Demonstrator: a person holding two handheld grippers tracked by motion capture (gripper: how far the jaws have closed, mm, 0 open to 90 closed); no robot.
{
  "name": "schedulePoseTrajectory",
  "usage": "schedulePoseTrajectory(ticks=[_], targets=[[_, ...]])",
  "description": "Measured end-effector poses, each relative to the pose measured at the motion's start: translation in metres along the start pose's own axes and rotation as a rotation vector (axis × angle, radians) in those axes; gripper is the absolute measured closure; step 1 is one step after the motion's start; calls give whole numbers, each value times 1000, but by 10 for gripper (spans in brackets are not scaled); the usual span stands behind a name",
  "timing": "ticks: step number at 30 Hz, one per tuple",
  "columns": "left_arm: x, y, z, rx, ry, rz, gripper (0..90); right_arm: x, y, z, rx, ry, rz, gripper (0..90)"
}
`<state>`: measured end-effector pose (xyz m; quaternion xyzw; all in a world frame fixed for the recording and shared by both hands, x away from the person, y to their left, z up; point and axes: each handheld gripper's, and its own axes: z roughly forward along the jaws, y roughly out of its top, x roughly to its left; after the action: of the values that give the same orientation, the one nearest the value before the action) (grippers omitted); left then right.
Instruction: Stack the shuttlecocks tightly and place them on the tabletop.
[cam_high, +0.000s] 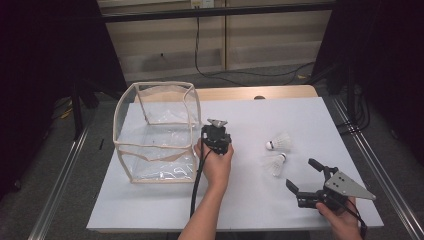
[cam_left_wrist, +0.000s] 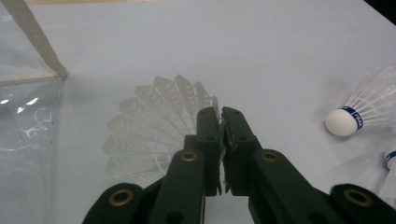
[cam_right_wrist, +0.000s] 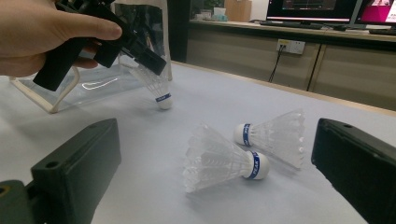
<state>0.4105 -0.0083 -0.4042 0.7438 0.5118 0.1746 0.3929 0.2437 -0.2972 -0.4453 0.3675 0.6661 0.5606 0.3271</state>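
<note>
White table (cam_high: 250, 200), clear bag (cam_high: 155, 135) at 9 o'clock. Left gripper (cam_left_wrist: 220, 114) pinches a shuttlecock (cam_left_wrist: 154, 126) by its feather rim (cork down, probably for dropping it in). Right gripper (cam_high: 304, 176) gapes wide, waiting by two spares (cam_right_wrist: 224, 161) at 3 o'clock.

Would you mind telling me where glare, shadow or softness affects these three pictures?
High view: dark surroundings, evenly lit white table. Left gripper view: glints on the clear plastic box; the white feathered shuttlecock pinched by the left gripper is slightly soft. Right gripper view: near black jaws blurred; faint shadows under the two lying shuttlecocks.
</note>
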Motion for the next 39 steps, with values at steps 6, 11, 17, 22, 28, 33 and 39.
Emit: schedulePoseTrajectory(ticks=[6, 11, 17, 22, 28, 33, 39], targets=[[-3, 0, 4, -29, -21, 11, 875, 0, 0, 0, 0, 2, 0, 10], [-6, 0, 7, -60, -37, 34, 883, 0, 0, 0, -1, 3, -4, 10], [-10, 0, 11, -65, -56, 33, 884, 0, 0, 0, -1, 3, -4, 10], [-14, 4, 13, -53, -68, 39, 891, 1, 0, 0, 3, 5, -6, 11], [-14, 4, 16, -62, -92, 48, 893, 1, 0, 0, 2, 7, -7, 11], [-14, 4, 16, -58, -101, 56, 900, 0, 0, 0, 1, 8, -6, 11], [-13, 5, 15, -54, -89, 63, 900, 1, 0, 0, 3, 6, -8, 11]])
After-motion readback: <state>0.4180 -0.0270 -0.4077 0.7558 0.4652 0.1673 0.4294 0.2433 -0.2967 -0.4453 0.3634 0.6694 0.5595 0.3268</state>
